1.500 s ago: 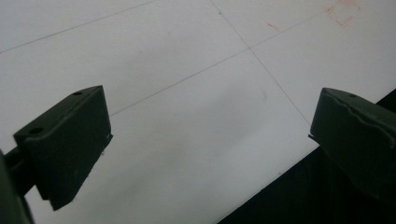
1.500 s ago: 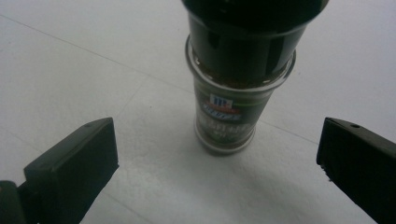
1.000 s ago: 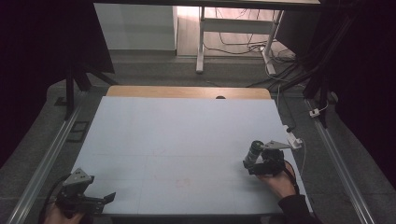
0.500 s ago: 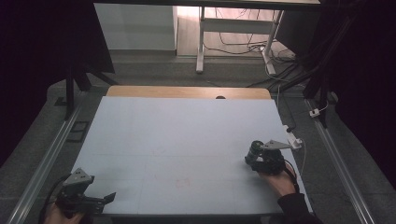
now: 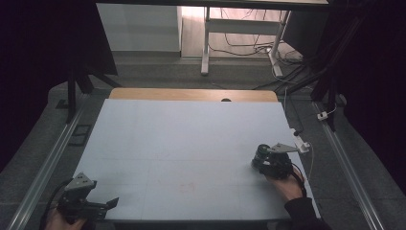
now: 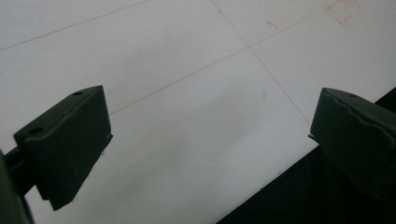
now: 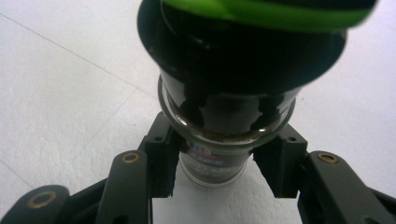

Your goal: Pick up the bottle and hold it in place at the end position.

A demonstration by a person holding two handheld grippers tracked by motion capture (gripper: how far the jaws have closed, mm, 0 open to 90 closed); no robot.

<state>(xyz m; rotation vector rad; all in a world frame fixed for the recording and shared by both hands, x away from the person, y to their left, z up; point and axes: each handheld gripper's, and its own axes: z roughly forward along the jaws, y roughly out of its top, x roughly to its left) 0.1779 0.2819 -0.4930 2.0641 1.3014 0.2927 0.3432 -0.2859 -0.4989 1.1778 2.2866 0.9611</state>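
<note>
Clamping a dark glass jar with a black cap and green band [image 7: 219, 93], the right gripper [image 7: 217, 172] has just been closing its jaws onto the jar's body, which stands near the right edge of the white tabletop [image 5: 182, 139]. The left gripper [image 6: 205, 135] (jaws wide apart, nothing between them) hovers at the table's near left corner.

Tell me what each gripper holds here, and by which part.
The right gripper, whose jaws have just closed, clamps a dark glass jar by its narrow labelled body below the black, green-banded cap. The left gripper is open, holding nothing.
</note>
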